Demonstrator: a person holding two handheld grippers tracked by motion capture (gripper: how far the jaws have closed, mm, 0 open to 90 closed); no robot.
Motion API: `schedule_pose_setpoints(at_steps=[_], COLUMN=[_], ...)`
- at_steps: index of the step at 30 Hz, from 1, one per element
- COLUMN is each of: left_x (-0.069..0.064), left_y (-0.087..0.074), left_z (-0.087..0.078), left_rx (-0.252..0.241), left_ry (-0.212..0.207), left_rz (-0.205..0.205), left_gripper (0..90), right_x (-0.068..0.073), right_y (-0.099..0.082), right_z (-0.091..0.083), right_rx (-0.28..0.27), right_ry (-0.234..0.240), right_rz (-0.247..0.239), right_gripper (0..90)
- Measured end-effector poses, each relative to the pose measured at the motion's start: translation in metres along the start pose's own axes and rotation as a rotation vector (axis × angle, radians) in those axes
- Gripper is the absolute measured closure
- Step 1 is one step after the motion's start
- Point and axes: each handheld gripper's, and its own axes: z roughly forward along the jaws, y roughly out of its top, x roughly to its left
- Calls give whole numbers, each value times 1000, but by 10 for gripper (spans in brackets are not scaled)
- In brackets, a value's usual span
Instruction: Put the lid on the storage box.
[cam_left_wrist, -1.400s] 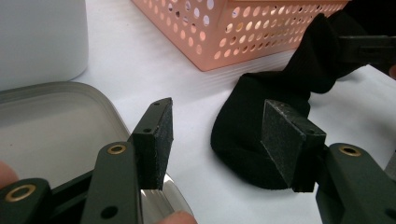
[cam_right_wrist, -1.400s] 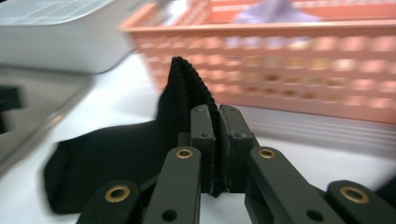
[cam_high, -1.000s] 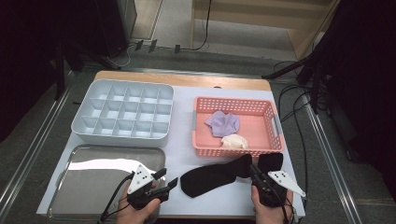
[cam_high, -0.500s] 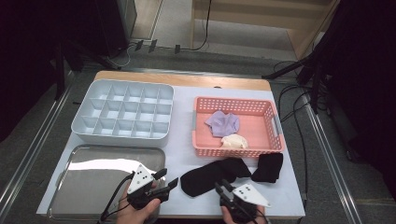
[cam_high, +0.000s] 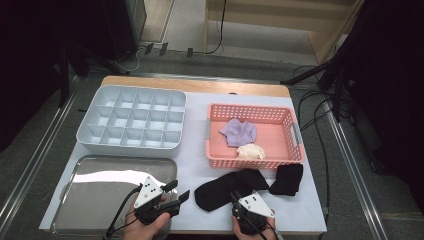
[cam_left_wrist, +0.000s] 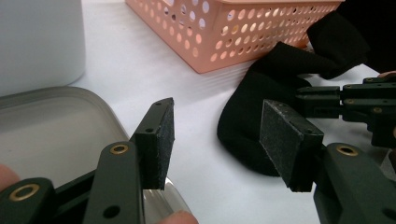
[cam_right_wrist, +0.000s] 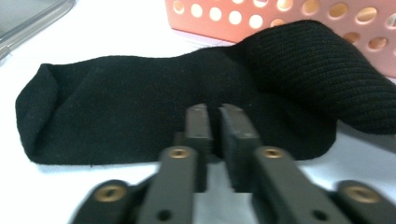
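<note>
A long black sock (cam_high: 220, 190) lies flat on the white table in front of the pink basket (cam_high: 297, 135). A shorter black sock (cam_high: 287, 179) lies bunched at its right end. My right gripper (cam_high: 234, 195) sits at the long sock's near edge, jaws almost together. In the right gripper view the right gripper (cam_right_wrist: 215, 109) reaches over the long sock (cam_right_wrist: 116, 107), and whether cloth is pinched is unclear. My left gripper (cam_high: 180, 190) stands open just left of the sock. In the left gripper view the left gripper (cam_left_wrist: 217, 116) has bare table and the sock's toe (cam_left_wrist: 247, 116) between its pads.
A grey compartment tray (cam_high: 132, 120) stands at the back left and a shiny metal tray (cam_high: 100, 200) at the front left, right beside my left gripper. The basket holds a purple cloth (cam_high: 239, 131) and a cream cloth (cam_high: 251, 151). The table's front edge is close.
My right gripper has left the short sock at the right and moved left to the near edge of the long sock. The left gripper has stayed put and open.
</note>
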Motion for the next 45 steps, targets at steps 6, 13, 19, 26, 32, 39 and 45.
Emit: schedule_pose_setpoints(at_steps=[6,13,19,26,32,39,45], left_x=[0,1,1,3,2,6,7], left_y=[0,0,0,1,2,2,3], left_z=[1,1,1,0,-1,-4,-4], left_rx=[8,12,17,16,16,9,4], left_ry=[-7,-11,-5,0,6,42,61], left_rz=[-5,-12,-10,-18,-15,-21,-21], left_gripper=[464,460,457,457,457,469,466], right_x=[0,7,19,32,58,81,85], right_y=[-1,-4,-5,-3,2,0,8], right_z=[-4,-16,-19,-24,-19,3,14], right_rx=[1,-13,-18,-63,-39,16,14], right_ry=[8,25,62,73,190,161,119], right_rz=[41,75,74,49,-73,-89,-60], right_gripper=[896,895,893,831,803,744,900])
